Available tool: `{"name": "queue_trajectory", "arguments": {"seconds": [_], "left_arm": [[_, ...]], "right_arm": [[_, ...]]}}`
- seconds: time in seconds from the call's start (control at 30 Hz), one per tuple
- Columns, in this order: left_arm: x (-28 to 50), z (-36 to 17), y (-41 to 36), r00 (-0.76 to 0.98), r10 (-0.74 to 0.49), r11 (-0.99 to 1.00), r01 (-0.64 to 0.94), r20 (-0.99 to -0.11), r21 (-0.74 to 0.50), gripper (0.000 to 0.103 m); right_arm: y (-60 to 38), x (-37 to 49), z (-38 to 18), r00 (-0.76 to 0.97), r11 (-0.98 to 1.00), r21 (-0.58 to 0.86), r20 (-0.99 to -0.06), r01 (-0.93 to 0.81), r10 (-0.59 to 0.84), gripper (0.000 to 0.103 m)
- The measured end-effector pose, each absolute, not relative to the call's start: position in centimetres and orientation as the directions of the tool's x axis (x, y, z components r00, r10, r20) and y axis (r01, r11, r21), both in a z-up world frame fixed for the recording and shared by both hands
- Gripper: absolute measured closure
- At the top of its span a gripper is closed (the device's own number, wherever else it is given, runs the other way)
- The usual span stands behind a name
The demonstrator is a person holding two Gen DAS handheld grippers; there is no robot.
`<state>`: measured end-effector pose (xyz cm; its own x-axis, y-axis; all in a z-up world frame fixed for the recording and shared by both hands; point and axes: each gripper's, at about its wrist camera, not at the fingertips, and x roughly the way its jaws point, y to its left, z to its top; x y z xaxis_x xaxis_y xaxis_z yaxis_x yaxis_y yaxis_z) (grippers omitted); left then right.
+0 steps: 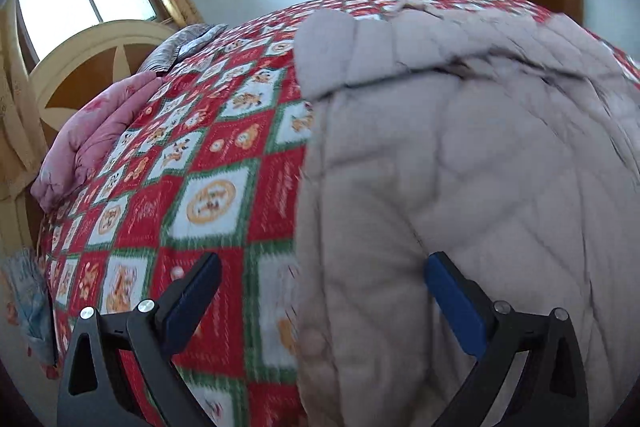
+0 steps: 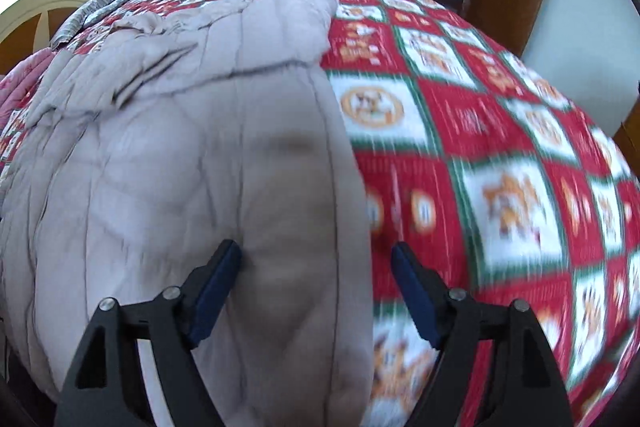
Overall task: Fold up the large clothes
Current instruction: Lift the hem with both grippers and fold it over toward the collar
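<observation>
Beige quilted coat [image 1: 460,147] blurred, its lower end cut off, under spread, empty jaws of both grippers.

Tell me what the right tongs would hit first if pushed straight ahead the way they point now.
Most likely the beige padded coat lying on the bed: the open right tongs straddle its right edge, with the red patterned bedspread just beside. Blur makes depth uncertain.

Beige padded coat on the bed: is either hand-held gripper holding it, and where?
Neither. Left hand-held gripper and right hand-held gripper are open above the coat, nothing pinched.
</observation>
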<state>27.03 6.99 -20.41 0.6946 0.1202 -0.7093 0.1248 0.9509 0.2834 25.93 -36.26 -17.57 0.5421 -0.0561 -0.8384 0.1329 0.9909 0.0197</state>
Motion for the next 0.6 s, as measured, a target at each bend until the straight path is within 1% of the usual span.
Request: {"name": "queue_trajectory", "arguments": {"seconds": [0.2,0.4,0.5,0.6], "left_arm": [[24.1,-21.3,6.9,0.693,0.081,0.958,0.144,-0.716,0.248,0.001],[21.9,-22.0,7.3,0.686,0.041,0.961,0.172,-0.727,0.216,0.001],[21.6,-22.3,7.9,0.667,0.007,0.971,0.174,-0.745,0.165,0.001],[21.0,-22.5,7.9,0.651,-0.02,0.974,0.186,-0.759,0.133,0.001]], "right_arm": [[-35.8,21.4,-18.2,0.557,0.984,0.069,-0.83,0.165,-0.035,0.023],[-34.6,17.2,-19.2,0.562,0.981,0.115,-0.827,0.157,0.007,0.023],[-34.4,15.7,-19.7,0.559,0.975,0.152,-0.828,0.161,0.036,0.029],[-33.7,14.3,-20.0,0.565,0.979,0.142,-0.824,0.145,0.036,0.033]]}}
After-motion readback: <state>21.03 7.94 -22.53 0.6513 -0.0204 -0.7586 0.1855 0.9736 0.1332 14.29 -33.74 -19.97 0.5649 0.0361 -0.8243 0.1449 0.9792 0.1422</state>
